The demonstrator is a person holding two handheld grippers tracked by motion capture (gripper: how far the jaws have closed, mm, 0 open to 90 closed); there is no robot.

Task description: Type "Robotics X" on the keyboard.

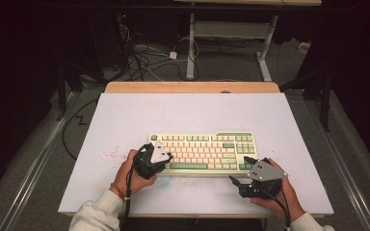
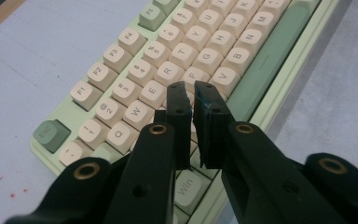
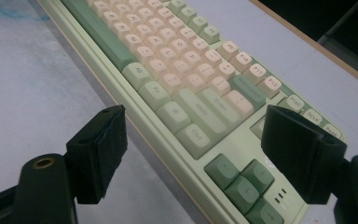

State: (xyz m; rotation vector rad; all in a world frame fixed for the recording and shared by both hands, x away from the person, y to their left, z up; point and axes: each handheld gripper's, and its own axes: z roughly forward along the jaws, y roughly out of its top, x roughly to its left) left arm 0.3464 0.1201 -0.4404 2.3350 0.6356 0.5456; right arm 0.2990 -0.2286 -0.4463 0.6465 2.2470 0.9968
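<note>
A cream and green keyboard (image 1: 202,151) lies on the white board, a little right of centre and near the front. My left gripper (image 1: 167,160) hovers over the keyboard's left end, held in the person's left hand. In the left gripper view, the left gripper (image 2: 190,88) has its jaws drawn almost together just above the letter keys (image 2: 168,51), and I see nothing between them. My right gripper (image 1: 239,169) rests at the keyboard's front right corner. In the right gripper view, the right gripper (image 3: 196,121) has its jaws wide apart, framing the green arrow keys (image 3: 242,182).
The white board (image 1: 173,115) covers a wooden table whose bare edge (image 1: 192,87) shows at the back. Faint red specks (image 1: 111,155) mark the board left of the keyboard. Cables (image 1: 139,57) and a desk frame stand on the floor beyond.
</note>
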